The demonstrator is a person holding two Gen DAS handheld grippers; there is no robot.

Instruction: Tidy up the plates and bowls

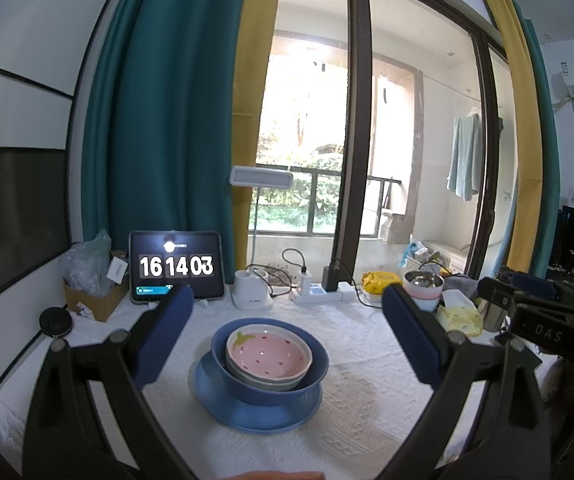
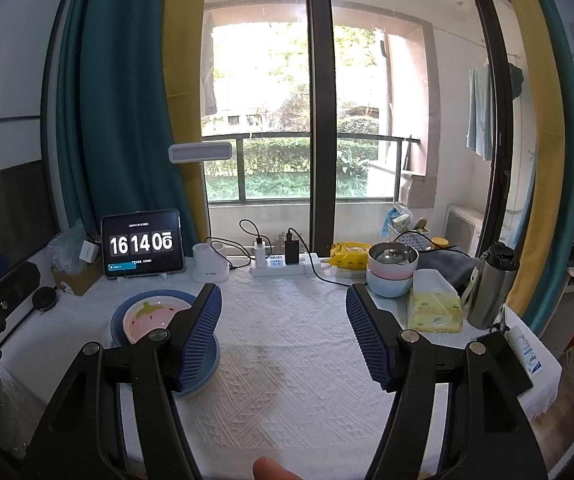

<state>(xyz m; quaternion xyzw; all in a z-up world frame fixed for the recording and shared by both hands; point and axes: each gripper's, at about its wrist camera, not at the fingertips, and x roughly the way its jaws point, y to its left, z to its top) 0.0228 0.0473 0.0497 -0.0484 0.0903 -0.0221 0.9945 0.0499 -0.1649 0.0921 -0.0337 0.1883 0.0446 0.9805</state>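
Nested bowl stack sits centered ahead of the wide-open, empty left gripper, left of the open right gripper.

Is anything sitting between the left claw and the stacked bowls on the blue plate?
Nothing visible. The left claw is open, and only bare white tablecloth lies before the strawberry bowl, which is nested in the blue bowl on the blue plate.

Pink strawberry bowl nested in blue bowl on blue plate.
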